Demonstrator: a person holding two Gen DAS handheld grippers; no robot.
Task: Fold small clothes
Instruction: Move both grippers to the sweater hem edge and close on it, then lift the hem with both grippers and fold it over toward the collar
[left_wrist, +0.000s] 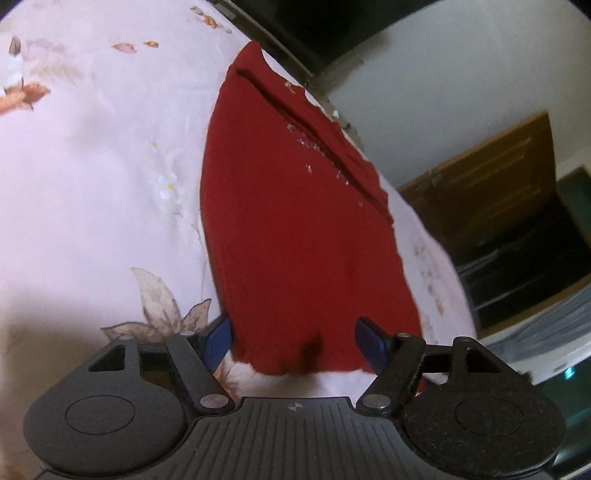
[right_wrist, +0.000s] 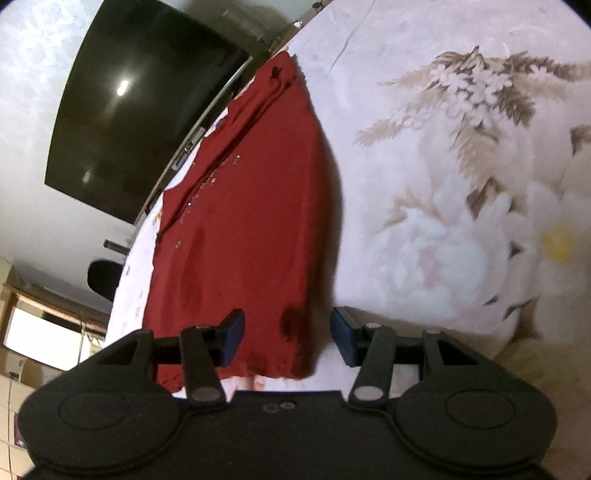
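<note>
A dark red garment (left_wrist: 295, 221) with small sequins lies folded in a long strip on a pale floral bedsheet (left_wrist: 92, 147). My left gripper (left_wrist: 295, 339) is open, its blue pads (left_wrist: 218, 339) spread on either side of the garment's near end, just above it. In the right wrist view the same red garment (right_wrist: 240, 221) lies on the sheet (right_wrist: 443, 184). My right gripper (right_wrist: 286, 336) is open over the garment's near end, with the left pad over the cloth and the right pad (right_wrist: 343, 336) over bare sheet. Neither gripper holds anything.
The bed edge runs close along the garment's far side. Beyond it stand a dark TV screen (right_wrist: 129, 110) on a white wall, a wooden door (left_wrist: 491, 173) and a dark cabinet (left_wrist: 524, 258). Wide bedsheet lies on the garment's other side.
</note>
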